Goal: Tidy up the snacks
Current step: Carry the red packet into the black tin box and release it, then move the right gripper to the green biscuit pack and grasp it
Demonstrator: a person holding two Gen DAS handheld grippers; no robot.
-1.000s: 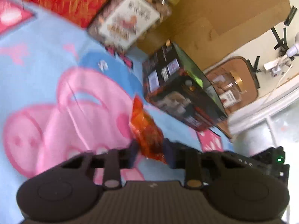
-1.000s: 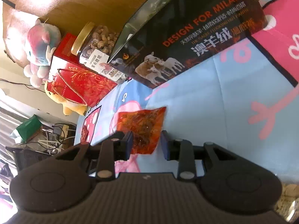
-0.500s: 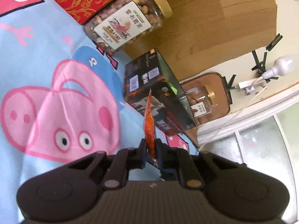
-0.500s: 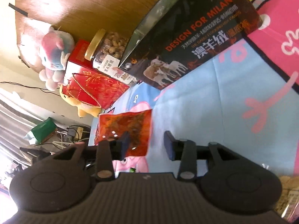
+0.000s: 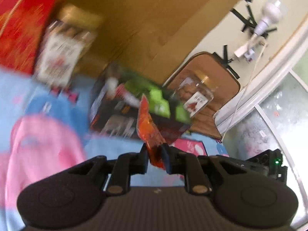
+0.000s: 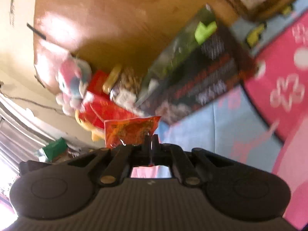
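An orange-red snack packet (image 5: 149, 132) stands upright in my left gripper (image 5: 155, 156), lifted above the blue and pink cartoon blanket (image 5: 48, 144). The left jaws are shut on its lower edge. In the right wrist view the same packet (image 6: 130, 130) hangs just ahead of my right gripper (image 6: 151, 141), whose jaws are pressed together at the packet's right lower corner. Both views are blurred by motion.
A dark box with a green top (image 5: 134, 115) (image 6: 192, 77) lies on the blanket by the wooden headboard (image 5: 144, 19). Nut jars (image 5: 61, 52) (image 5: 194, 94), a red gift box (image 5: 17, 28) (image 6: 107, 109) and plush toys (image 6: 73, 84) stand along it.
The left gripper has lifted the packet higher and swung toward the dark box. The right gripper, open half a second ago, has closed at the packet's corner.
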